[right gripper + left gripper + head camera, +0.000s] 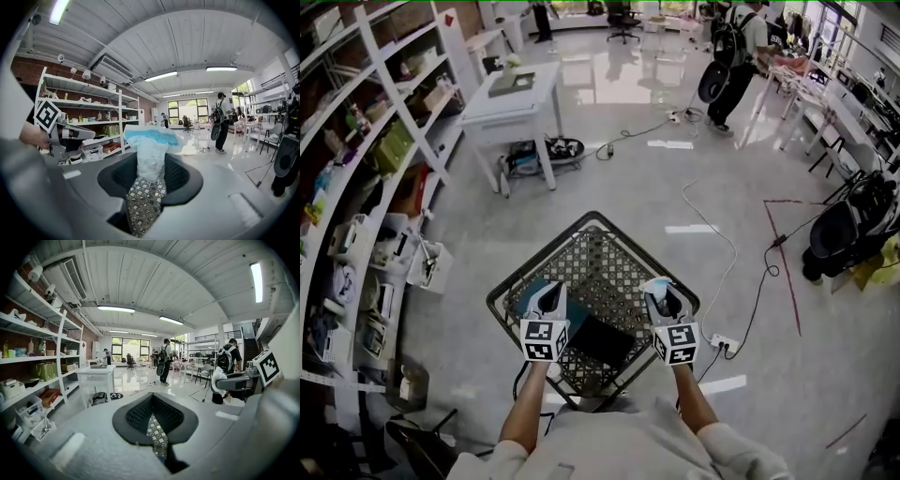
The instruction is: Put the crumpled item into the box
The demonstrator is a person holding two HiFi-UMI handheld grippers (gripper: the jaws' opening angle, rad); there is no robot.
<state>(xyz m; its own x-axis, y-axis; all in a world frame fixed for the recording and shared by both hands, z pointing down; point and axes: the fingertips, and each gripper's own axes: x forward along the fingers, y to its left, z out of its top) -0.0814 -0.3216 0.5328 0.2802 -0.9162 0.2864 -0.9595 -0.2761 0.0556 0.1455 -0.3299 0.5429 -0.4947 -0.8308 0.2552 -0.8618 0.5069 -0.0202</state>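
Note:
In the right gripper view a crumpled white and light-blue item [150,154] stands upright between the jaws, and my right gripper [149,176] is shut on it. In the head view that gripper [662,298] hovers over the right side of a black mesh table [609,253]. My left gripper [547,302] hangs over the table's left side, above a teal thing [525,298]. Its jaws meet at the tips with nothing between them [152,399]. A flat dark box-like thing [602,340] lies on the mesh between the two grippers. From the left gripper view the crumpled item [218,378] shows at the right.
White shelving [356,187] full of goods lines the left side. A white table [511,103] stands further back. A cable [722,244] and a power strip [724,344] lie on the glossy floor at the right. A person [736,56] stands in the distance.

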